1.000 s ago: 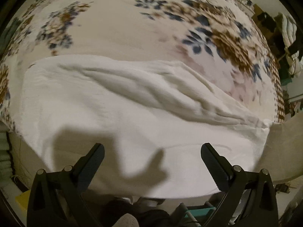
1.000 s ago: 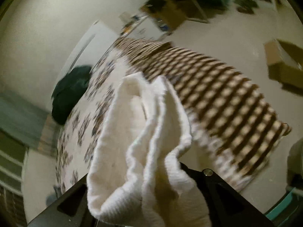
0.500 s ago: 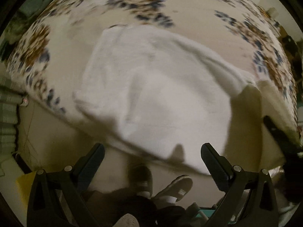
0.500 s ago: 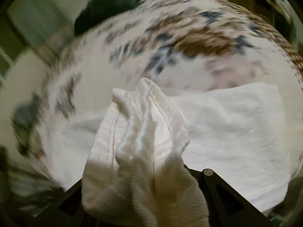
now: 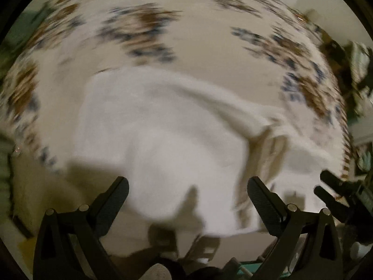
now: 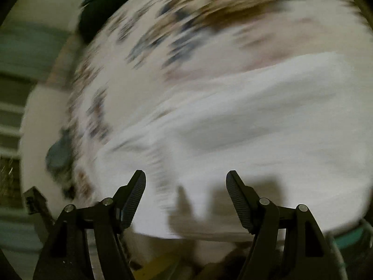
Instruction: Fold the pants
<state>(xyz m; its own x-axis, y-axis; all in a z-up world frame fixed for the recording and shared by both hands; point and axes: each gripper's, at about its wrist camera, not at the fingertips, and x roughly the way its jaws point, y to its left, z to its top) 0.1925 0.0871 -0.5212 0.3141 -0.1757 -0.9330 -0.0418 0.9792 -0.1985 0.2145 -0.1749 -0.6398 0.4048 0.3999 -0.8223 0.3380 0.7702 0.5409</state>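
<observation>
The white pants lie folded on the flower-print bedspread, near its front edge. A folded-over part lies on top at the right side. My left gripper is open and empty, just above the pants' near edge. My right gripper is open and empty above the pants. Its dark fingers show at the right edge of the left wrist view. Both views are blurred by motion.
A dark green bundle lies at the far end of the bed. A grey object sits at the bed's left side. The floor and my shoes lie below the bed's front edge. Clutter stands at the far right.
My right gripper has let go of the bunched pants end and opened; that end now lies on the rest of the pants. Both grippers have shifted, blurring the views.
</observation>
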